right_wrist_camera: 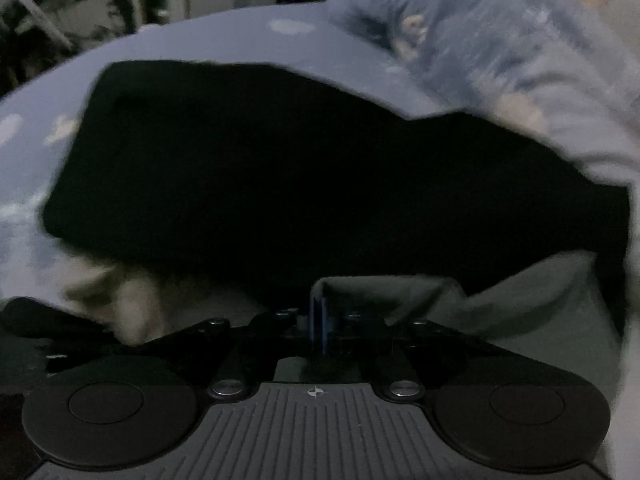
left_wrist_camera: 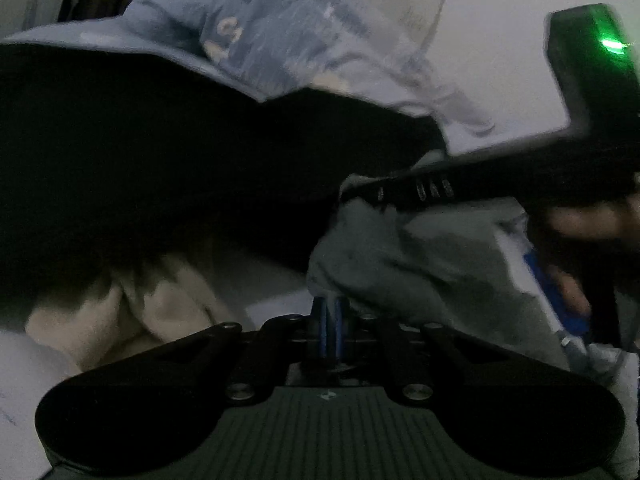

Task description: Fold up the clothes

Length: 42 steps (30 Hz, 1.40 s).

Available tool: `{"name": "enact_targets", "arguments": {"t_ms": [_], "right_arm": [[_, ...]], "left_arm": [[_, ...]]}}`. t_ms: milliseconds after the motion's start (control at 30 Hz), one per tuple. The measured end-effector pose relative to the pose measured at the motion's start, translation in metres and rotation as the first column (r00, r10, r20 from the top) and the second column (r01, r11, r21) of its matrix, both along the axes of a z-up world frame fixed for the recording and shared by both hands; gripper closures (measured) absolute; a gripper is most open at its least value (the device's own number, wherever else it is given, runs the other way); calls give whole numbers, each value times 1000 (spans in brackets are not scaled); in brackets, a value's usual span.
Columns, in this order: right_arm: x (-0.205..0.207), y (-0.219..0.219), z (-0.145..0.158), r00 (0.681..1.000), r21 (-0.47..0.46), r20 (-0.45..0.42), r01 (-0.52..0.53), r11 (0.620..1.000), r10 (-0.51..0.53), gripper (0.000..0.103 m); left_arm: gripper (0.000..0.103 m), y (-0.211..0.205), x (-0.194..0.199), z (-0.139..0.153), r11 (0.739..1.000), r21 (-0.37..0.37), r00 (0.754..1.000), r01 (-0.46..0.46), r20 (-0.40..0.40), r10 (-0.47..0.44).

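Both fingers [left_wrist_camera: 330, 320] pinching grey garment [left_wrist_camera: 420, 256]

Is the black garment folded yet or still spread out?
Spread: the black garment lies flat across the blue bedsheet, no fold visible.

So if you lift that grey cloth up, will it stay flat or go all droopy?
Probably droopy. The grey cloth already bunches and creases where the left gripper and right gripper pinch it, so it looks soft, not stiff. It likely weighs little, since its edge stands up from the pinch alone. It shouldn't roll or break.
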State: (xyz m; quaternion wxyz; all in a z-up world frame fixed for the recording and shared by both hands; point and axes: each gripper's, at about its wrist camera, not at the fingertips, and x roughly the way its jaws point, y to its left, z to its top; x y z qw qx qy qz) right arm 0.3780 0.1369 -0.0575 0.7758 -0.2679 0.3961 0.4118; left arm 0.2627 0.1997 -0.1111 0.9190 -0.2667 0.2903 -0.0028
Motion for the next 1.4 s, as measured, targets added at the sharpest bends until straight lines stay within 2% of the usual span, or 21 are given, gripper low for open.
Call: {"name": "enact_targets", "arguments": {"t_ms": [100, 133, 200, 267, 300, 400, 467, 533, 600, 667, 733, 800, 867, 1000, 1167, 1300, 1400], "right_arm": [[26, -12, 35, 997, 76, 16, 79, 994, -80, 99], [30, -17, 45, 993, 93, 54, 103, 990, -108, 102], [45, -30, 59, 976, 109, 108, 178, 978, -190, 102], [62, -49, 63, 963, 119, 71, 249, 961, -258, 102], [63, -53, 61, 958, 94, 88, 264, 960, -272, 100], [41, -50, 51, 982, 37, 65, 175, 984, -177, 97], [19, -42, 45, 996, 15, 39, 80, 997, -80, 87], [-3, -31, 42, 999, -5, 51, 3, 1000, -2, 64], [-8, -29, 39, 998, -22, 68, -14, 1000, 16, 53], [-6, -31, 37, 997, -32, 76, 4, 999, -2, 52], [12, -39, 39, 994, -16, 55, 98, 995, -97, 51], [29, -50, 35, 984, 10, 12, 179, 984, -179, 51], [41, -53, 28, 977, 29, -31, 210, 977, -209, 51], [43, -48, 12, 979, 16, -95, 181, 983, -179, 51], [32, -48, 10, 989, -3, -89, 114, 993, -114, 51], [19, -66, 15, 994, -20, -61, 88, 996, -89, 48], [-1, -70, 16, 1000, -57, -18, 18, 998, -19, 46]], "left_arm": [[96, -2, -6, 12, 1000, -2, 998, 25, 61, -25], [96, -3, -5, 13, 999, -7, 998, 34, 53, -34], [96, -5, 0, 6, 999, -30, 999, 44, 14, -44], [96, -9, 4, -1, 999, -5, 999, 44, -31, -44], [96, -10, 5, -4, 999, 3, 998, 40, -42, -39], [96, -11, 6, -7, 999, -7, 998, 42, -50, -42], [96, -14, 5, -8, 999, -11, 998, 42, -35, -43], [96, -21, 3, -9, 998, -6, 997, 69, -26, -69], [96, -30, 5, -11, 994, -1, 994, 105, -29, -105], [96, -40, 6, -11, 990, 21, 990, 142, -28, -142], [96, -51, 5, -10, 980, 59, 981, 193, -21, -192], [96, -56, 3, -9, 975, 76, 978, 210, -19, -209], [96, -57, 3, -9, 974, 73, 976, 217, -21, -216], [96, -54, 5, -12, 973, 53, 975, 223, -34, -221], [96, -47, 9, -12, 977, 22, 976, 212, -48, -211], [95, -28, 11, -13, 991, -6, 988, 134, -79, -134], [94, -9, 12, -13, 999, -12, 994, 48, -99, -49]]}}
